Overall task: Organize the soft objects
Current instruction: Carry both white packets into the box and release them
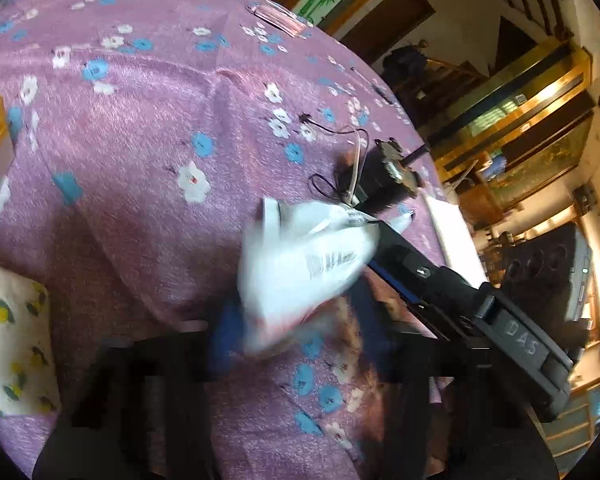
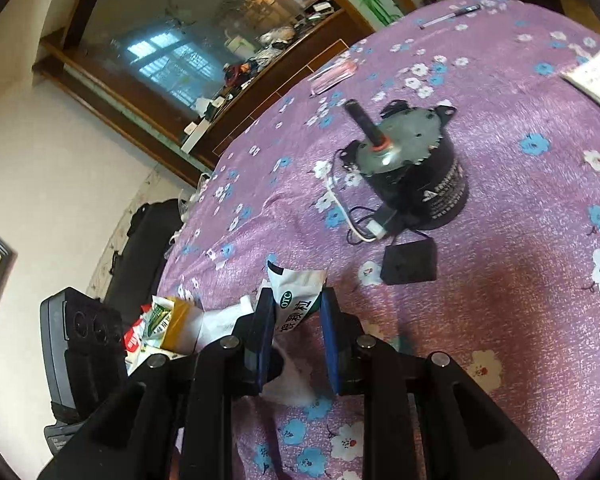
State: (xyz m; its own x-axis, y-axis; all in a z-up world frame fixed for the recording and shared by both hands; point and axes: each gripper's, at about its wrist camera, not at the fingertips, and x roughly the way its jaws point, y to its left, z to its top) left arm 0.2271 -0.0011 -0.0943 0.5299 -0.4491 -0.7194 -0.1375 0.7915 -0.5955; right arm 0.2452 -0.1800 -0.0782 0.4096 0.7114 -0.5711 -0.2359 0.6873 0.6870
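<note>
The right gripper (image 2: pixel 294 332) points down and forward, its blue fingers (image 2: pixel 330 336) squeezing a white packet (image 2: pixel 296 300). The left gripper (image 1: pixel 296 344) is a blur, so its fingers are unclear.

Right gripper (image 2: pixel 294 334): black frame, 2 blue pads (image 2: pixel 329 340), round silver screws (image 2: pixel 230 343), "DAS" marking

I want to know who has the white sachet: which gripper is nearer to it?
Right. The right gripper clamps the white sachet between its pads; the left gripper is blurred just below it.
</note>
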